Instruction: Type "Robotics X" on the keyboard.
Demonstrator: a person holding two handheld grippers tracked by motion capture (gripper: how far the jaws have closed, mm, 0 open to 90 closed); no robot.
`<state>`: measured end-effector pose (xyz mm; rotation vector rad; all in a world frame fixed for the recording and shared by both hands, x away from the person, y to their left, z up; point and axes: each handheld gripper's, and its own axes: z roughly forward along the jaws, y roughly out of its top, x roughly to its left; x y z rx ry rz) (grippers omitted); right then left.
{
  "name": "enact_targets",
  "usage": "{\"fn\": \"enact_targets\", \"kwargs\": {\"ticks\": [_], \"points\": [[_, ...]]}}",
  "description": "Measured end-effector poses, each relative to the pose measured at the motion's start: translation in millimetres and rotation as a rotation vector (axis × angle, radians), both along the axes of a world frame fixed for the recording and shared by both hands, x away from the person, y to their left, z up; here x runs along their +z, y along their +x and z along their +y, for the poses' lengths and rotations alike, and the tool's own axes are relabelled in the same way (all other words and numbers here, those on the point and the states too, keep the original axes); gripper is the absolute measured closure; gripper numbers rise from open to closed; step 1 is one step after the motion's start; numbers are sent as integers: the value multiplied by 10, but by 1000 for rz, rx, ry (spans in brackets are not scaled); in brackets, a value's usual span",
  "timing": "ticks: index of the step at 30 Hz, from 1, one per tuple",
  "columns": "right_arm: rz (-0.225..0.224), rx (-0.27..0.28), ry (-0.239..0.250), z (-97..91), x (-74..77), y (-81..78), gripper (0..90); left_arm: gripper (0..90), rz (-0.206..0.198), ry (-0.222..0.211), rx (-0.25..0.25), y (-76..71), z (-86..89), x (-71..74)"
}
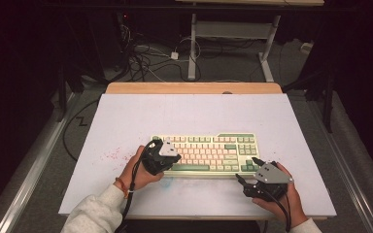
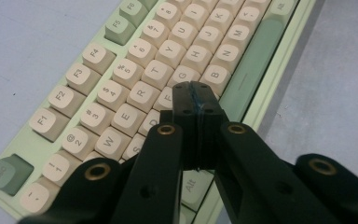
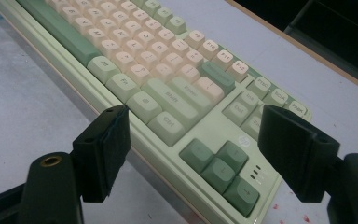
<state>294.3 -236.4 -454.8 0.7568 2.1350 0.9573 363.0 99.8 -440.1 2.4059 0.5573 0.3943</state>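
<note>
My left tool (image 2: pixel 196 93), jaws together, hovers over the left keys of the pale-green plastic keyboard with cream keycaps (image 1: pixel 209 153) (long axis running left-right). My right tool (image 1: pixel 248 170), jaws apart, waits near its right end on the white counter (image 1: pixel 126 116).

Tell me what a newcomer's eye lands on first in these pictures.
First, the pale green keyboard with cream and green keys, lying near the front of the white table top. Next, the left tongs, shut and poised over the letter keys close to the space bar. Last, the right tongs, jaws wide open, at the keyboard's arrow-key corner.
</note>
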Motion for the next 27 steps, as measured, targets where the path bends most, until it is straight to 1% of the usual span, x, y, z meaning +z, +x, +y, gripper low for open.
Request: {"fn": "enact_targets", "kwargs": {"ticks": [3, 6, 7, 12, 14, 15, 18, 19, 20, 22, 23, 25, 27], "points": [[2, -3, -2, -4, -8, 2, 256, 874, 3, 15, -8, 23, -47, -31], [-16, -13, 8, -21, 1, -3, 263, 874, 1, 26, -10, 37, -84, -53], [-17, -18, 11, -27, 5, -3, 263, 874, 1, 32, -11, 38, -91, -57], [-19, -23, 7, -34, 3, -4, 263, 873, -4, 41, -8, 34, -92, -68], [-19, -22, 7, -31, 2, -4, 263, 873, 2, 48, -9, 39, -90, -79], [-23, -24, 7, -31, 3, -5, 264, 873, -4, 54, -5, 39, -94, -86], [-33, -33, 12, -43, 11, -4, 264, 872, 1, 57, -6, 46, -100, -101], [-31, -34, 15, -47, 11, -1, 264, 873, 6, 62, -5, 50, -107, -112], [-29, -37, 12, -50, 10, 3, 264, 874, 0, 64, -4, 47, -114, -129], [-26, -39, 12, -51, 3, 8, 264, 873, 1, 69, -8, 46, -114, -122], [-27, -40, 11, -49, 3, 6, 264, 873, 0, 70, -10, 43, -109, -113], [-34, -38, 11, -49, 10, 1, 264, 872, -2, 55, -6, 40, -87, -82], [-36, -40, 17, -51, 17, -2, 264, 871, -8, 50, -1, 37, -70, -60]]}}
